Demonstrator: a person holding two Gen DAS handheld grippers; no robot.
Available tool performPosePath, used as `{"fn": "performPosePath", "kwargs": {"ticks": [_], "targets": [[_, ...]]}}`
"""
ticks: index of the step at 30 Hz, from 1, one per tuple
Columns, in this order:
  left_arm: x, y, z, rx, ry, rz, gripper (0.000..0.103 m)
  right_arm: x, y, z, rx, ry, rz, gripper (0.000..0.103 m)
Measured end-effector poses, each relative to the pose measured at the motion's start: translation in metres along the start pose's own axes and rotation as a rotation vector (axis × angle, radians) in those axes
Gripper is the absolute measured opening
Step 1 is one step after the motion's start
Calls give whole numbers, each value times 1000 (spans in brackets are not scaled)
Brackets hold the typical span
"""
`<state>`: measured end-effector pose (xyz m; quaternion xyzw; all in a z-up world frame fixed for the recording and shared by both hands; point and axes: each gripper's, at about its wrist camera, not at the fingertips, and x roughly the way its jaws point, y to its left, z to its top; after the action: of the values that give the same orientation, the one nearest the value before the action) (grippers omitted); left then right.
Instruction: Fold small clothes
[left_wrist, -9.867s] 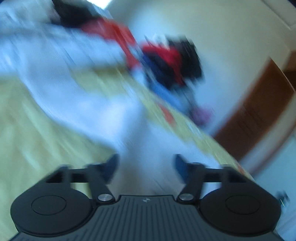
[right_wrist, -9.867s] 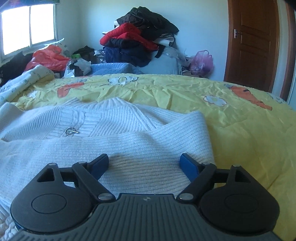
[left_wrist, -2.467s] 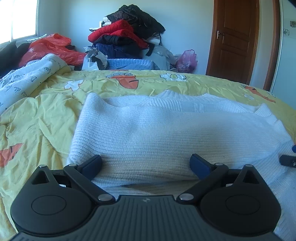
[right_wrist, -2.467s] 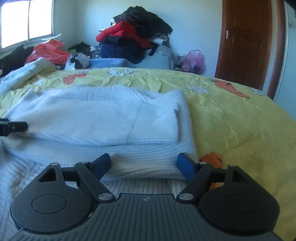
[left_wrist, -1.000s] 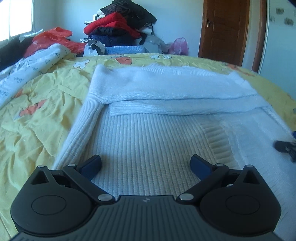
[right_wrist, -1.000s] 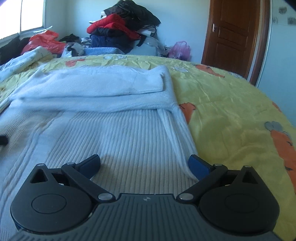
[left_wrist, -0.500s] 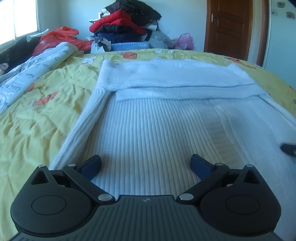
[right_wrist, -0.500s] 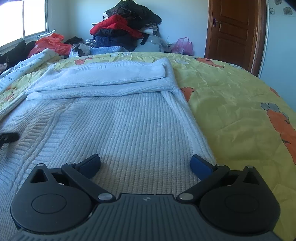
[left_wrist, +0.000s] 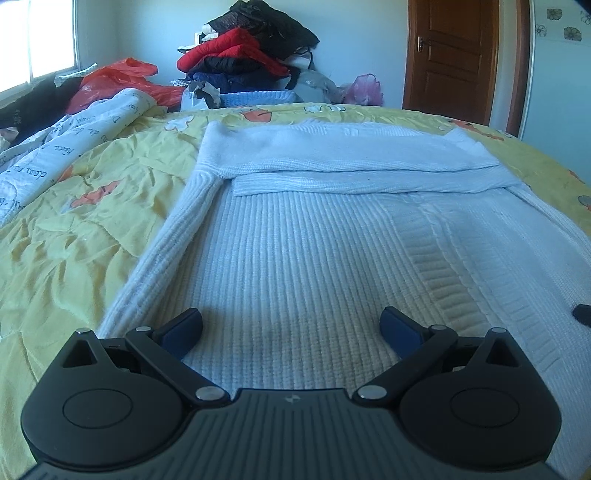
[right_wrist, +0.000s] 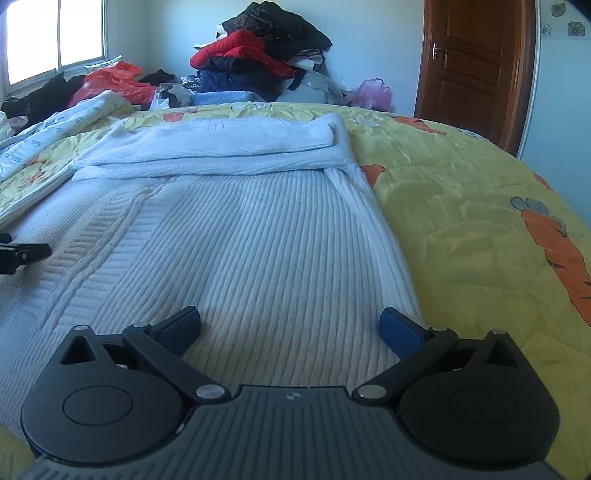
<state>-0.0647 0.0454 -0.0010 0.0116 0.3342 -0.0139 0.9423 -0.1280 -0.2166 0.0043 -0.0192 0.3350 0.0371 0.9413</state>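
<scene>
From the left wrist camera I see my left gripper (left_wrist: 291, 328) low over the near end of the white knit sweater (left_wrist: 314, 240), its blue-tipped fingers (left_wrist: 183, 326) spread wide with nothing between them but ribbed fabric below. The sweater lies flat on the bed, over a yellow quilt (left_wrist: 85, 229) printed with orange carrots. Its far end is folded over: a thick band of white knit lies across the body from the left edge to the right edge. A ribbed button band runs down the body to the right of my fingers. At the right edge of this view a small dark tip of the right gripper (left_wrist: 583, 314) shows above the sweater. Beyond the bed I can see a pile of clothes (left_wrist: 251, 55) in red, black and navy against the wall, a red plastic bag (left_wrist: 118, 77) to the left near the window, a printed white blanket (left_wrist: 62, 147) along the left side of the bed, and a brown door (left_wrist: 452, 59) on the right.

From the right wrist camera, my right gripper (right_wrist: 290, 326) is also low over the near end of the sweater (right_wrist: 240, 236), close to its right edge, fingers (right_wrist: 400, 330) wide apart and holding nothing. The yellow quilt (right_wrist: 480, 221) is bare to the right of the sweater. The folded band lies across the far end here too. At the left edge, the dark tip of the left gripper (right_wrist: 18, 254) hangs just above the knit. The clothes pile (right_wrist: 258, 51) and the door (right_wrist: 476, 62) stand behind the bed.
</scene>
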Motion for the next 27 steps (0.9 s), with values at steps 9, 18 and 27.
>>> {"fn": "performPosePath", "kwargs": {"ticks": [9,18,27], "targets": [[-18,-6,-15,-16,-9,41,103,-7,0,-5,-1,-6,5,101],[-16,-4,-14,-21,-12,36,103,-5,-1,-6,0,-17,9,102],[-19,-7,-16,-20,-16,48,103,-5,-1,-6,1,-17,9,102]]}}
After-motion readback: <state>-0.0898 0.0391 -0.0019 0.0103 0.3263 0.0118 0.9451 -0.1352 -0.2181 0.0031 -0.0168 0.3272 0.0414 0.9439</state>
